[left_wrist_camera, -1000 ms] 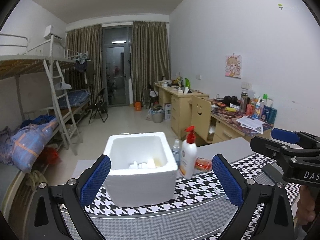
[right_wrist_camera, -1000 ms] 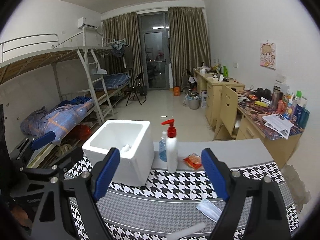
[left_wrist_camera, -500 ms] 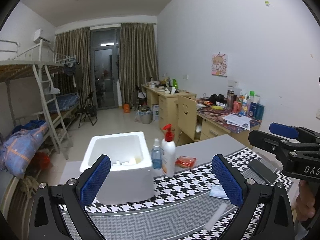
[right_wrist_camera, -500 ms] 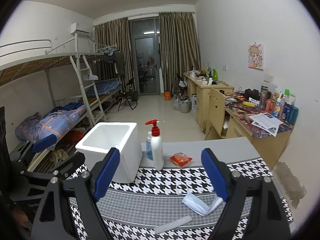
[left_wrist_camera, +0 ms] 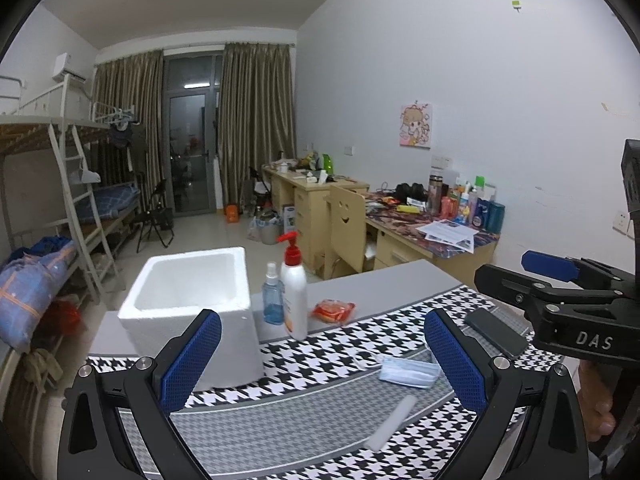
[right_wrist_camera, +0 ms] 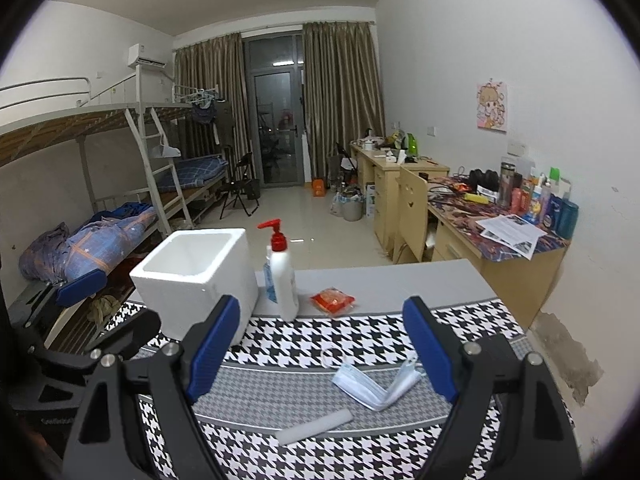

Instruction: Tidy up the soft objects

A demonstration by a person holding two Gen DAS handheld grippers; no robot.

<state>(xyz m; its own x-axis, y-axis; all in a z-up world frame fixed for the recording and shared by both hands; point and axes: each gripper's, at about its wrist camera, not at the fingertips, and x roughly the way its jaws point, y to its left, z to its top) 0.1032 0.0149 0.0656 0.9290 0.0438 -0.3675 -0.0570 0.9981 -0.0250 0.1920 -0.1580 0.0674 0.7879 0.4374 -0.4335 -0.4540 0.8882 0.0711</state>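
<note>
Left wrist view first: the houndstooth table cloth (left_wrist_camera: 320,360) spreads under both my tongs, and on it the white foam box (left_wrist_camera: 192,300) stands at the far left, open at the top, with nothing that I can see inside from this angle. Just beside its right wall stand the white pump bottle (left_wrist_camera: 294,296) and, touching or nearly touching it, the small blue spray bottle (left_wrist_camera: 272,300). Farther right lies the orange snack packet (left_wrist_camera: 333,310) on the bare grey strip, and a dark phone (left_wrist_camera: 496,332) sits near my other tool. Nearer to me lies the folded face mask (right_wrist_camera: 370,386), limp and half open, and nearest of all the white foam strip (right_wrist_camera: 316,427). My left gripper (left_wrist_camera: 320,360) is spread wide with nothing between its blue pads, and my right gripper (right_wrist_camera: 316,356) is spread just as wide, also empty, with the mask lying just inside its right finger but below it, not touched. I judge the sorting barely begun: every soft piece lies loose on the cloth, apart from the box. What is left, as I read it, is to pinch the mask, the strip and perhaps the packet one by one and drop them in the box.
</note>
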